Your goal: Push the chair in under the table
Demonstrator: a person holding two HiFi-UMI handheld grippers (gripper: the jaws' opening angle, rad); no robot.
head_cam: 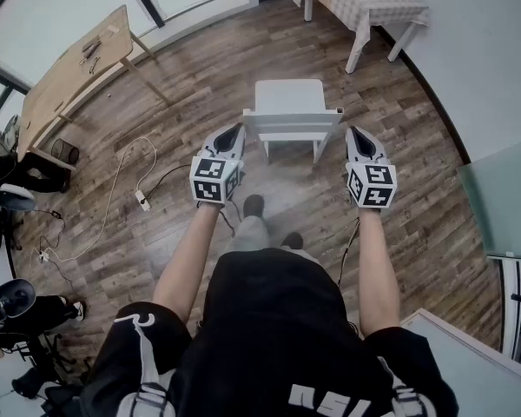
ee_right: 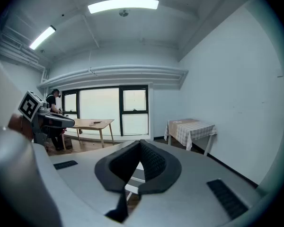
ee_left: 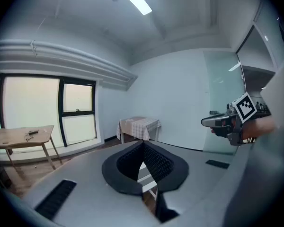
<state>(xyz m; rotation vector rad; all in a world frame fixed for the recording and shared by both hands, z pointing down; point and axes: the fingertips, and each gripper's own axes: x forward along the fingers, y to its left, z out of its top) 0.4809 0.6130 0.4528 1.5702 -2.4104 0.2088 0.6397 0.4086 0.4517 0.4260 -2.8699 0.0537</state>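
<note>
While the white chair (head_cam: 288, 102) is stood on the wooden floor (head_cam: 200, 68), well apart from the cloth-covered table (head_cam: 378, 7) by the far wall, its backrest is flanked by both grippers. The left gripper (head_cam: 234, 134) is held just beside the left end of the top rail and the right gripper (head_cam: 356, 135) just beside the right end, though contact cannot be told. Both pairs of jaws are pressed together with nothing clamped, the forearms (head_cam: 187, 259) are stretched forward side by side, and the grippers are tipped slightly downward.
</note>
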